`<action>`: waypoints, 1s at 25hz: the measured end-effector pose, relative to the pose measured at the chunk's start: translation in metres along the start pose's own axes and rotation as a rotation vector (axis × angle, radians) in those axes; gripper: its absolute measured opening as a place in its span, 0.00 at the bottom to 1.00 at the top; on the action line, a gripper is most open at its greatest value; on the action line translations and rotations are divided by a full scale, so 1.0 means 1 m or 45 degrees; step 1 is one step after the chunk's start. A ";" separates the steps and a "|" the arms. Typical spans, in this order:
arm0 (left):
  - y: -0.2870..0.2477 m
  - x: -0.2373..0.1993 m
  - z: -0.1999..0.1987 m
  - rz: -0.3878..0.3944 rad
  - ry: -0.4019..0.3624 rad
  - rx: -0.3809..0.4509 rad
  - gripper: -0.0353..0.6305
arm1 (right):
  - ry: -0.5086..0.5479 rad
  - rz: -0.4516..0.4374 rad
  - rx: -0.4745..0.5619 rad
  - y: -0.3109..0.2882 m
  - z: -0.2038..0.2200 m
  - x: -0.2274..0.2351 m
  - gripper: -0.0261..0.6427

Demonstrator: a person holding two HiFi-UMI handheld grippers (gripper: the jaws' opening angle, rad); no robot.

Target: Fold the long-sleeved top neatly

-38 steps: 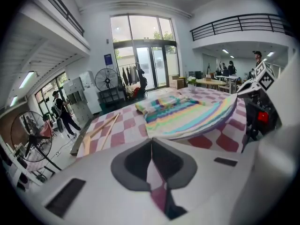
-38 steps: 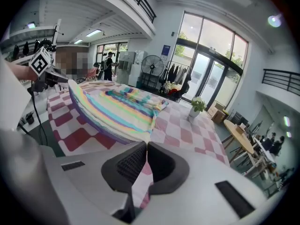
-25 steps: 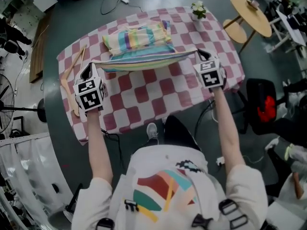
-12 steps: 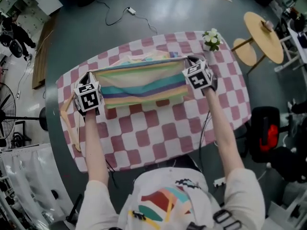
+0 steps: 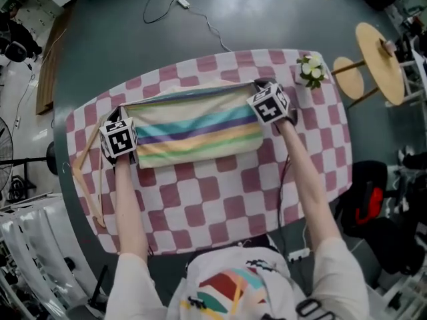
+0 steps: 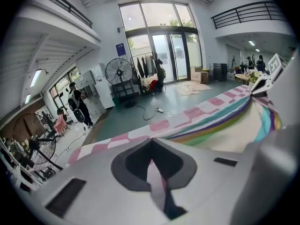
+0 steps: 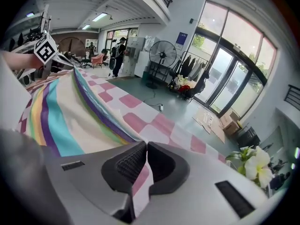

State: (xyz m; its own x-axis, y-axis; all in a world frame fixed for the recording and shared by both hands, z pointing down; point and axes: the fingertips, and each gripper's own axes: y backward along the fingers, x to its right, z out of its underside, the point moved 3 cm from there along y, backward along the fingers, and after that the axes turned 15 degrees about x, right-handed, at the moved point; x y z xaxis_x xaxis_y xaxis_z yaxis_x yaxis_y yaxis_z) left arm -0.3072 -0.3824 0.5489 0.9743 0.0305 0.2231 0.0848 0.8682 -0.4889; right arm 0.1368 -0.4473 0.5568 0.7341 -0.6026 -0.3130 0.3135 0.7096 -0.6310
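Place: large open studio hall, workshop-like
Evidence: tall glass doors (image 6: 161, 50), mezzanine railing (image 6: 248, 12), standing fan (image 6: 118, 71)
Floor: bare grey floor (image 5: 127, 45), loose cable (image 5: 207, 22)

Near tablecloth (image 5: 220, 202) bare, flower pot (image 5: 311, 71) far-right corner — hanger (image 5: 86, 196) left edge
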 end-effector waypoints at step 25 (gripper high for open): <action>0.239 0.088 -0.077 0.258 0.523 0.738 0.36 | -0.743 0.170 0.833 0.228 -0.065 -0.110 0.39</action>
State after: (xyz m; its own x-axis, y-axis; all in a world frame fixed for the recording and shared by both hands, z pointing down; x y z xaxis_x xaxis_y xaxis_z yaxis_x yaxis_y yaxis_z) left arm -0.1852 -0.2108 0.3865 0.9683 0.1291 -0.2138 -0.1183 0.9910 0.0623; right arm 0.0880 -0.2427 0.4007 0.9232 -0.3448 0.1696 0.3540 0.9349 -0.0266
